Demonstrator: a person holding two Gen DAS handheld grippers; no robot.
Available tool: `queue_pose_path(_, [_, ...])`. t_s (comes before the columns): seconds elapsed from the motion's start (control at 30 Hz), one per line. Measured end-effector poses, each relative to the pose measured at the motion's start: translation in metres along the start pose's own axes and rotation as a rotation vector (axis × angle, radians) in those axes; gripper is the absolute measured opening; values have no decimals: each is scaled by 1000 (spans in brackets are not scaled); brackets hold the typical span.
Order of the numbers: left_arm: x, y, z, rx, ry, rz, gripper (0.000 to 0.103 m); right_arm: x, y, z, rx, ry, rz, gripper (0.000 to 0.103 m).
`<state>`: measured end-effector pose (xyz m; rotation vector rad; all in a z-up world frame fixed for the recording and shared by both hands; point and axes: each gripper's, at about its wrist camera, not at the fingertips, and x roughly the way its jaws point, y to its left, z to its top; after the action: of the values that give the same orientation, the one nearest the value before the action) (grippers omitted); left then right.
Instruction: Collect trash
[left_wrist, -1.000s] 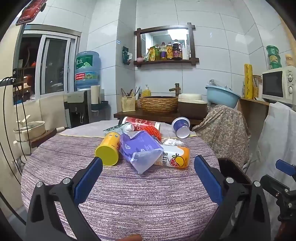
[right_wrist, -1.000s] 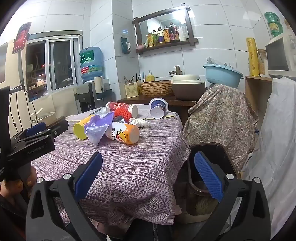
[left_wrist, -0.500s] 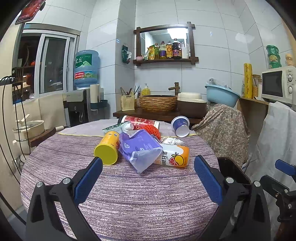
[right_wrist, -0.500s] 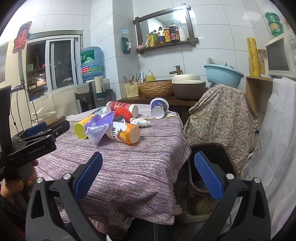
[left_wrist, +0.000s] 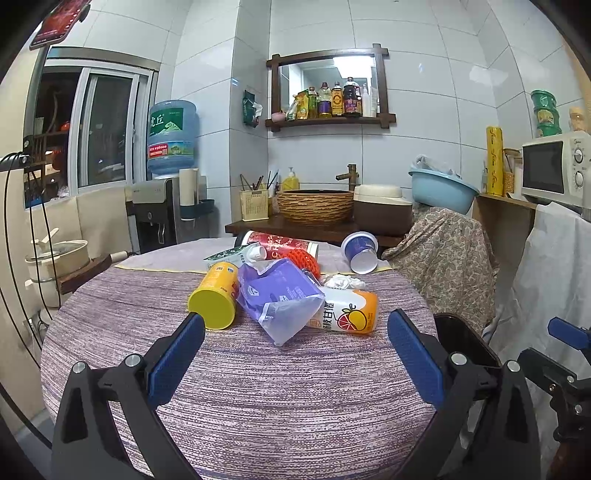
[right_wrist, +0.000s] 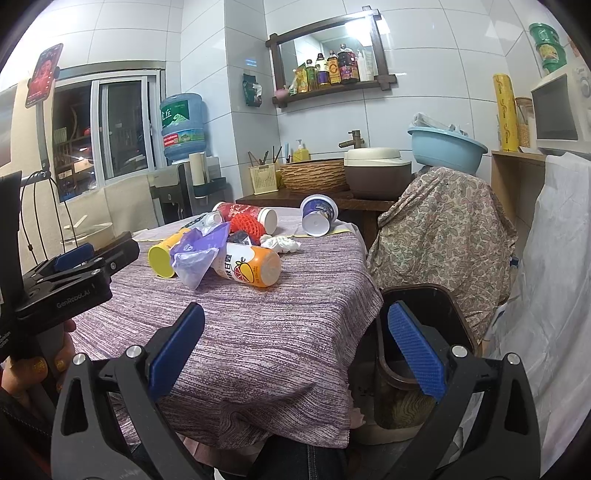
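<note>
While nothing is gripped yet, both tools idle short of the pile: left gripper (left_wrist: 293, 354) spread wide and empty, hovering low over the near part of the purple-cloth table (left_wrist: 258, 398), aimed straight at the trash; right gripper (right_wrist: 293, 350) likewise spread, empty, held off the table's right edge and pointed partly at the dark bin (right_wrist: 417, 332) on the floor beside the table. Trash heaped mid-table, well ahead of both sets of fingers: yellow can (left_wrist: 216, 297) lying on its side, bottom facing the left camera; purple plastic bag (left_wrist: 279, 295) draped over the orange juice bottle (left_wrist: 347, 312), also on its side; crumpled white tissue (left_wrist: 343, 282) just behind; red mesh sleeve (left_wrist: 303, 260), red-and-white tube (left_wrist: 280, 242), small green packet (left_wrist: 225, 255), tipped blue-and-white cup (left_wrist: 362, 251) further back near the far edge. Probably staged loose and overlapping so each piece needs a separate pick. Bin mouth sits below table level on the right, likely to allow short drops from that hand. Judged stage: start, nothing collected so far as visible. Likely first target: can or bag, nearest the left tool. Risk: cans rolling, bag slipping thin between pads.
</note>
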<state>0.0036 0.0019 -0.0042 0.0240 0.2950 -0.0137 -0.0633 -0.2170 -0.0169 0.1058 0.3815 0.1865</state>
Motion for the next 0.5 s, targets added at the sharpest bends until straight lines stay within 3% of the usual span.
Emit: queue_pose_path(0.5, [-1, -4, 3, -1, 5, -8, 98, -2, -3, 0, 7, -6, -3, 98])
